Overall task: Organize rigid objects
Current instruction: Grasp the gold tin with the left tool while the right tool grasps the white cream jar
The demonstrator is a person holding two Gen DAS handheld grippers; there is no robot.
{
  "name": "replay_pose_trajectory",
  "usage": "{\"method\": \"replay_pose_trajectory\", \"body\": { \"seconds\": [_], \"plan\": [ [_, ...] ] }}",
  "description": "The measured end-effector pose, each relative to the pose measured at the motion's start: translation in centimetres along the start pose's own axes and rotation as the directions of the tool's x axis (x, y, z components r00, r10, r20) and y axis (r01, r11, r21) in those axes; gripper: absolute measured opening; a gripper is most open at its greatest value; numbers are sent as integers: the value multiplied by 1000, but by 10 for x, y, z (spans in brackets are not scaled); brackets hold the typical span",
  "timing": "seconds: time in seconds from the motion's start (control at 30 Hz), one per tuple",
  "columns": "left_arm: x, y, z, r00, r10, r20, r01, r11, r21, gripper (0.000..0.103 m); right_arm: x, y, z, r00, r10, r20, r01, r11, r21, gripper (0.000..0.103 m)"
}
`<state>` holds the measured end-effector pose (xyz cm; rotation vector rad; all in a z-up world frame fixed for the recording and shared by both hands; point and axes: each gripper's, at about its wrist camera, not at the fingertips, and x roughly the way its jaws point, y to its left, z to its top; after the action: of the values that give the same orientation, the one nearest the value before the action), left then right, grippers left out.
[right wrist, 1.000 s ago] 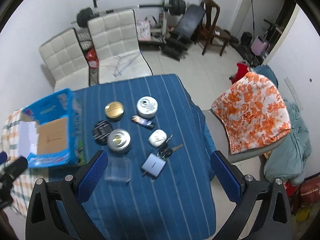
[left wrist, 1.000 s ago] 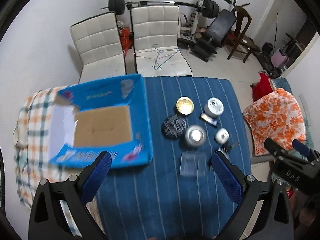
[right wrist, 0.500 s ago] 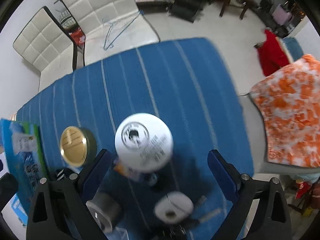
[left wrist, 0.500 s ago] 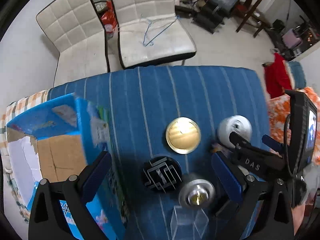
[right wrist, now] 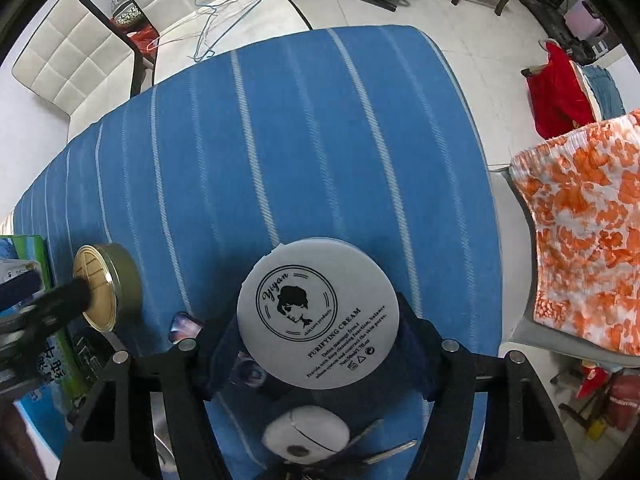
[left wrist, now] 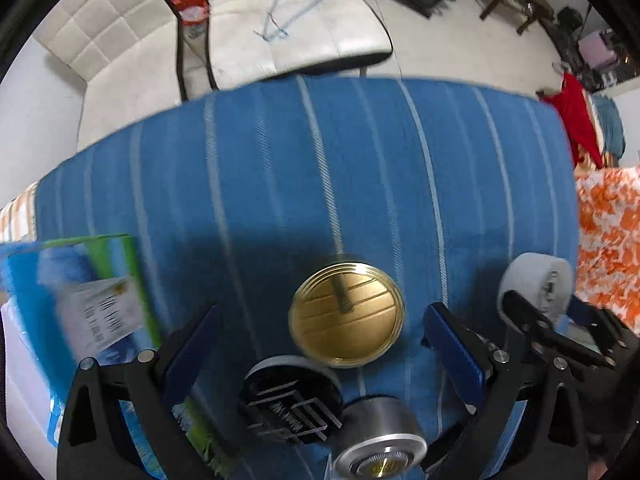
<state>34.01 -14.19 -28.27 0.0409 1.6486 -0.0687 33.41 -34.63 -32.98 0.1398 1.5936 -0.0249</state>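
Right gripper [right wrist: 318, 354]: we clamp the round white cream jar [right wrist: 318, 314].
Left gripper [left wrist: 320, 354]: wide open, empty, around the round gold tin [left wrist: 346, 314].

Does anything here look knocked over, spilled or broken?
Nothing stands out. The white cream jar, gold tin, black tin and silver jar all sit upright with lids on, and the blue striped cloth shows no spill.

The round silver metal tin [left wrist: 378, 442] is cut by the bottom edge, and the blue cardboard box [left wrist: 80, 312] is blurred.
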Motion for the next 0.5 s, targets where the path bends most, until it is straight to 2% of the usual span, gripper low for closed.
{"method": "replay_pose_trajectory", "body": {
  "seconds": [0.07,0.1,0.17,0.2,0.4,0.5],
  "plan": [
    [11,-7,3,999,6,-31,-6,1000,19,103,1,-3,1,1000,-1,-5,1,1000,-3,72],
    [16,-11,4,999,12,-46,-10,999,32,98,1,-3,0,1000,-5,-7,5,1000,-5,72],
    [24,-16,6,998,20,-67,-17,999,49,69,1,-6,1,1000,-18,-7,18,1000,-11,71],
    [24,-18,4,998,29,-60,-26,998,54,64,4,-5,1,1000,-27,-10,27,1000,-15,71],
    [11,-23,-2,999,54,-8,-53,997,57,62,6,5,1,998,-65,-12,65,998,-19,70],
    [-3,-29,-8,998,52,23,-53,997,60,62,2,3,-1,999,-54,-3,53,999,-5,70]
  ]
}}
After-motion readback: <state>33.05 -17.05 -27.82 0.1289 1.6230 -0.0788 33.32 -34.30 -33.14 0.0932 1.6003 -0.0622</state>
